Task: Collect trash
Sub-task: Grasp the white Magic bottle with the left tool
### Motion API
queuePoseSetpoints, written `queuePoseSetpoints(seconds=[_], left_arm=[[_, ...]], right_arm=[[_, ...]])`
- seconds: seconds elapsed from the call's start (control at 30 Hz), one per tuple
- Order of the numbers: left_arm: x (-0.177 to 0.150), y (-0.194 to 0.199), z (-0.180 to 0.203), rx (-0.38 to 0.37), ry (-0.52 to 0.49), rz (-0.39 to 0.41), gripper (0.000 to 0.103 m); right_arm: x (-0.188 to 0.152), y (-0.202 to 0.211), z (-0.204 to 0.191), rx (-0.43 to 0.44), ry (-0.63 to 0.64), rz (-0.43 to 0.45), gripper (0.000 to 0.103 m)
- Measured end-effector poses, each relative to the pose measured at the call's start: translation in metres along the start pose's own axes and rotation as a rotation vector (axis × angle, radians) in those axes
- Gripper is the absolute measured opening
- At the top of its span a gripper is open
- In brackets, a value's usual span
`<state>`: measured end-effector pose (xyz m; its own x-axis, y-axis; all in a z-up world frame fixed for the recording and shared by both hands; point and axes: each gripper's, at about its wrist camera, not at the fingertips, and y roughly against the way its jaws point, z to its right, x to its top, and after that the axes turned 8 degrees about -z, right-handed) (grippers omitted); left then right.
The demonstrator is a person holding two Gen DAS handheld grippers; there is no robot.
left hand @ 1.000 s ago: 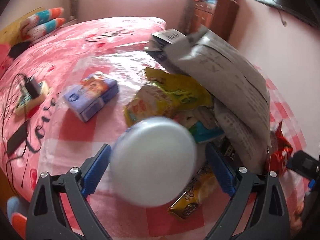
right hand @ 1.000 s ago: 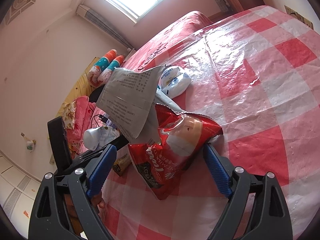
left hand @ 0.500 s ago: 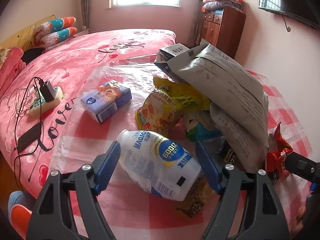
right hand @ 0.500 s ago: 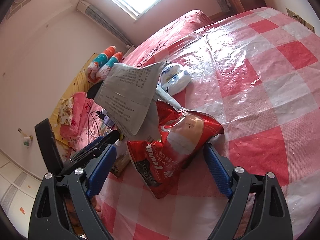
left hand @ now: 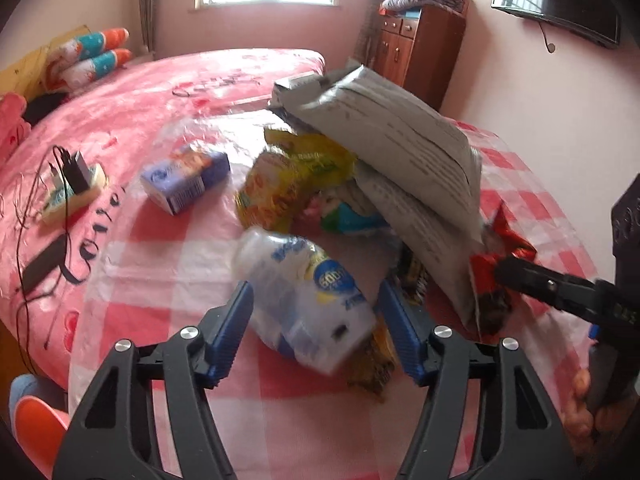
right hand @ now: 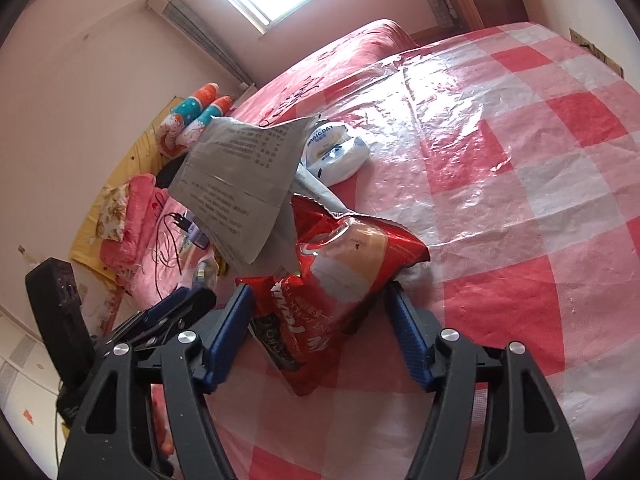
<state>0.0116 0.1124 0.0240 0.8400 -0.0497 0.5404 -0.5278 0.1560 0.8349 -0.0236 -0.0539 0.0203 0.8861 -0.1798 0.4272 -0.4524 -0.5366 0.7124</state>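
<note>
A white plastic bottle (left hand: 304,292) lies on its side on the red-checked plastic sheet (left hand: 160,264). It sits between the fingers of my left gripper (left hand: 316,328), whose jaws are closing; the blue pads stand just clear of it. My right gripper (right hand: 316,320) is closing on a red snack bag (right hand: 344,264), and both pads meet its sides. That bag (left hand: 496,264) and one right finger show at the right of the left wrist view. A grey mailer bag (left hand: 400,132) leans over a yellow snack bag (left hand: 292,184).
A blue tissue box (left hand: 184,180) lies left of the pile. A power strip with charger and cables (left hand: 72,184) rests near the bed's left edge. A second white bottle (right hand: 336,152) lies behind the grey bag (right hand: 244,180). A wooden cabinet (left hand: 420,48) stands by the far wall.
The white bottle left my left gripper and now lies on the sheet; that gripper narrowed and drew back. The right jaws narrowed onto the red bag.
</note>
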Motion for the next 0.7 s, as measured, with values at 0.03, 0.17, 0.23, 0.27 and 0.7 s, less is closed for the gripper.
queuePoseSetpoints(seconds=[0.03, 0.17, 0.23, 0.27, 0.7], left_arm=[[-0.001, 0.002, -0.001, 0.0, 0.01, -0.004, 0.068], [-0.002, 0.011, -0.007, -0.033, 0.095, 0.004, 0.087], [0.002, 0.008, -0.008, -0.02, 0.128, -0.016, 0.088], [0.004, 0.005, -0.01, 0.008, 0.163, -0.039, 0.088], [0.02, -0.024, -0.025, 0.061, 0.38, -0.14, 0.07]], right_arm=[[0.0, -0.001, -0.001, -0.004, 0.006, -0.002, 0.065], [-0.001, -0.001, -0.002, 0.003, 0.013, -0.002, 0.06], [-0.001, -0.001, -0.002, 0.004, 0.017, 0.003, 0.057], [-0.002, 0.0, -0.002, 0.004, 0.019, 0.008, 0.057], [-0.007, 0.009, -0.007, 0.027, 0.035, 0.041, 0.051]])
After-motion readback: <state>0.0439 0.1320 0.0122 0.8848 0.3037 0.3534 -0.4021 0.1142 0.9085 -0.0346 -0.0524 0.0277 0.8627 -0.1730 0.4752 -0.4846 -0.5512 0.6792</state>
